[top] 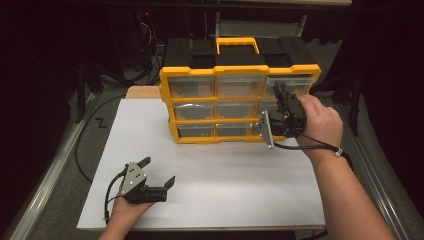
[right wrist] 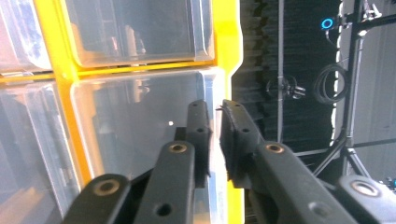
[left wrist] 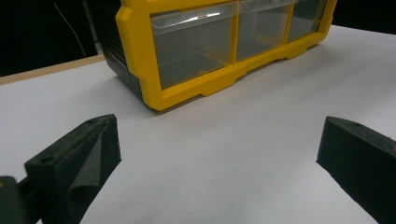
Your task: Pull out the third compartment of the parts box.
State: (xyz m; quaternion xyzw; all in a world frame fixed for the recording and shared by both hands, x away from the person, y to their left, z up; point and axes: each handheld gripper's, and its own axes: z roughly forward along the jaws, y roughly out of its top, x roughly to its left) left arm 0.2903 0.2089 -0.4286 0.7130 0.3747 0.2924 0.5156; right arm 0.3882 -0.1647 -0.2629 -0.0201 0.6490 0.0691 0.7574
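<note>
A yellow-framed organizer (top: 240, 104) with clear drawers and a yellow carry handle (top: 238, 45) was stood upright toward the far side of the white surface (top: 210, 190). The right gripper (top: 283, 98) was held up against the organizer's right column, at the top-right drawer (top: 290, 84), which was seen standing out slightly from the frame in the high view. In the right gripper view its jaws were nearly together, pinched around the front edge of a clear drawer (right wrist: 140, 126) beside the yellow frame edge (right wrist: 229, 56); whether the pads actually pressed on the plastic could not be told for sure, but a thin edge was seen between them. The left gripper (top: 159, 173) was rested low on the surface near the front-left, well apart from the organizer, with its jaws spread wide and nothing between them. In the left gripper view the organizer's bottom row of drawers (left wrist: 196, 46) was seen ahead, across bare surface (left wrist: 224, 158).
</note>
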